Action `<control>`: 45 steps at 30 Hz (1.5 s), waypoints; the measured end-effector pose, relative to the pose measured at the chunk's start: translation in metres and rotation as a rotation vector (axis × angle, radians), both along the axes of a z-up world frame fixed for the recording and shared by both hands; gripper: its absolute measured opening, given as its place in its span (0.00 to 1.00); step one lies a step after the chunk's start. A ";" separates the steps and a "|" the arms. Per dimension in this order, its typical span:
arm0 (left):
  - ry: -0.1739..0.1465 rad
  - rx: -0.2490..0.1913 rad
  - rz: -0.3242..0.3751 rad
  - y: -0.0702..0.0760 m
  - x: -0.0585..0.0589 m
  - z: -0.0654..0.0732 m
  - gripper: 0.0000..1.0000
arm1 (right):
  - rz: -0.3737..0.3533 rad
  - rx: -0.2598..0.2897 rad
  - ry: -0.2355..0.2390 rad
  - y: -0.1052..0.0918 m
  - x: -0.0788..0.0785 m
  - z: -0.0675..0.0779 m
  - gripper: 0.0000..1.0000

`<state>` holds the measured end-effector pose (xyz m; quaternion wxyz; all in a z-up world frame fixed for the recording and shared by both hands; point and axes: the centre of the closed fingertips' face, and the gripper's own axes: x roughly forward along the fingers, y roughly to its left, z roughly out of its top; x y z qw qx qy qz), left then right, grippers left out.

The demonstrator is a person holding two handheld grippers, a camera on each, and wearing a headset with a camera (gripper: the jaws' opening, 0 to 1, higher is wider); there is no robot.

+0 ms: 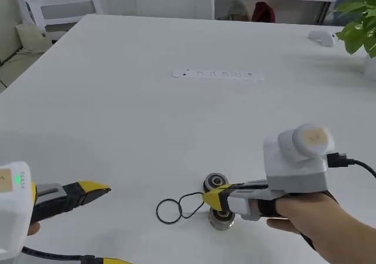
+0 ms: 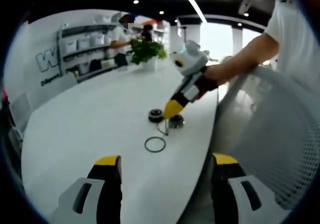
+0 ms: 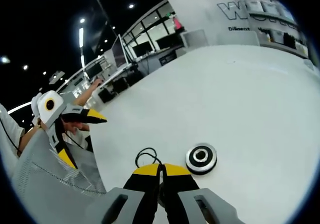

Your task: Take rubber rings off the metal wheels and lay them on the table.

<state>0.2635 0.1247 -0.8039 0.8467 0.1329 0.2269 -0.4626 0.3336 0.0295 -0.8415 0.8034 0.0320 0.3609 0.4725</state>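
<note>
A: State of the right claw?
B: Clenched. The right gripper [image 3: 160, 170] has its yellow tips pressed together with only a hairline between them. It sits low over the table [image 1: 176, 123] and points toward the person's left.
A: Holding anything?
B: Looks like it. A thin black stretched ring [image 1: 191, 203], teardrop-shaped, runs right up to the tips. In the right gripper view the loop goes under them. So it is pinched on that ring, as far as the views show.
A: And the wheels?
B: Two metal ones, close together. The far wheel [image 1: 215, 181] lies flat just beyond the jaws, and the right gripper view shows black bands on its face. The near wheel [image 1: 222, 219] sits below the jaws on the person's side, partly hidden by them.
A: Any ring already down?
B: One. The loose ring [image 1: 168, 210] lies flat on the table just left of the stretched ring. In the head view the two meet or overlap; cannot tell which. It is clear of both wheels.
A: Left claw?
B: Released. The left gripper [image 2: 166, 160] has its jaws wide apart, with bare table showing between them. It is aimed at the wheels from well off to the side.
A: Other items?
B: A power strip [image 1: 217, 74] at mid-table and a plant [image 1: 359, 23] at the far right. Both are well apart from the work.
</note>
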 end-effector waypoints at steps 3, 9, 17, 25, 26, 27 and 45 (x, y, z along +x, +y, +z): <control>0.003 -0.003 -0.004 -0.002 -0.001 0.001 0.73 | 0.010 0.000 0.002 0.002 -0.002 -0.001 0.02; 0.010 -0.008 -0.004 -0.002 -0.001 -0.001 0.73 | 0.058 -0.039 0.003 0.004 -0.010 -0.010 0.02; 0.009 -0.006 -0.008 -0.003 -0.002 0.000 0.72 | 0.103 -0.029 -0.041 0.012 -0.014 -0.005 0.09; 0.010 -0.003 -0.010 -0.002 -0.002 -0.001 0.72 | 0.151 -0.038 -0.060 0.019 -0.020 -0.006 0.15; 0.010 -0.002 -0.010 -0.002 -0.002 -0.001 0.72 | 0.151 -0.038 -0.060 0.019 -0.020 -0.007 0.16; 0.009 -0.001 -0.010 -0.002 -0.002 -0.001 0.72 | 0.148 -0.036 -0.054 0.018 -0.020 -0.007 0.16; 0.006 -0.014 -0.011 -0.001 0.001 0.005 0.72 | 0.042 0.011 -0.064 0.003 0.004 0.009 0.21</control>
